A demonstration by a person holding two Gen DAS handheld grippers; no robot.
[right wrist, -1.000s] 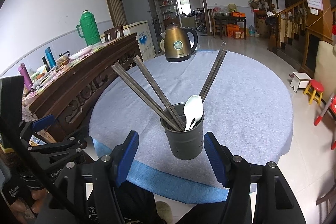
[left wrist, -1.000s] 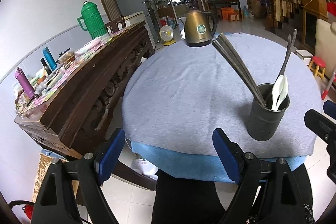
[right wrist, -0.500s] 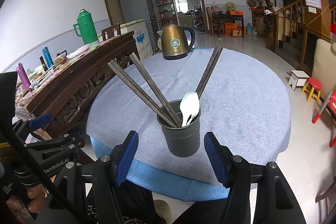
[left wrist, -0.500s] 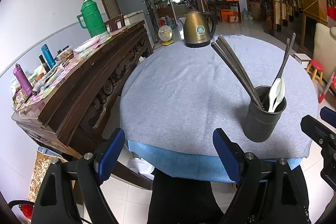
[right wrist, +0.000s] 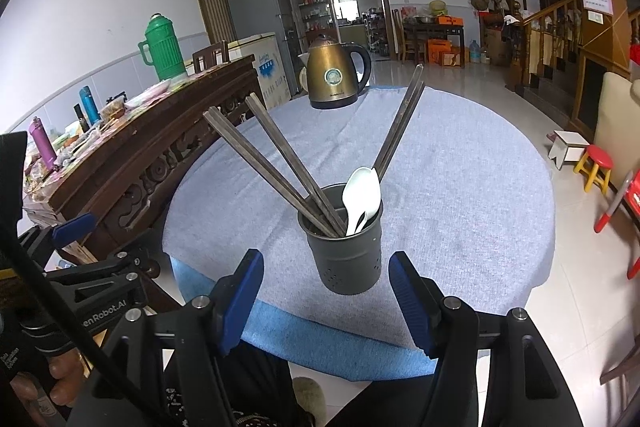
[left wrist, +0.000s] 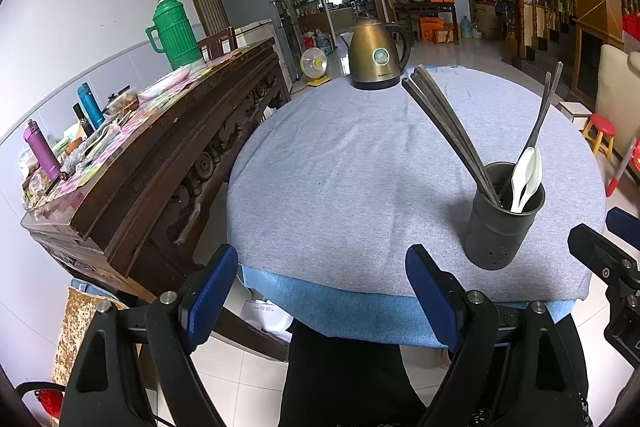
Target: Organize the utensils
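A dark grey utensil holder (right wrist: pixel 347 251) stands near the front edge of the round table (right wrist: pixel 460 187) with its grey cloth. It holds several metal chopsticks (right wrist: pixel 276 167) leaning left and right, and a white spoon (right wrist: pixel 362 197). In the left wrist view the holder (left wrist: pixel 500 223) stands at the right with the chopsticks (left wrist: pixel 444 119) and spoon (left wrist: pixel 526 177) in it. My right gripper (right wrist: pixel 326 301) is open and empty, just in front of the holder. My left gripper (left wrist: pixel 320 291) is open and empty at the table's front edge, left of the holder.
A brass electric kettle (left wrist: pixel 376 55) stands at the table's far edge. A long dark wooden sideboard (left wrist: pixel 152 155) at the left carries a green thermos (left wrist: pixel 174 33), bottles and clutter. Small stools (right wrist: pixel 592 163) and a staircase are at the right.
Both grippers have drawn back a little from the table; the holder looks slightly farther and lower in view. Both stay open and empty. The utensils have not moved.
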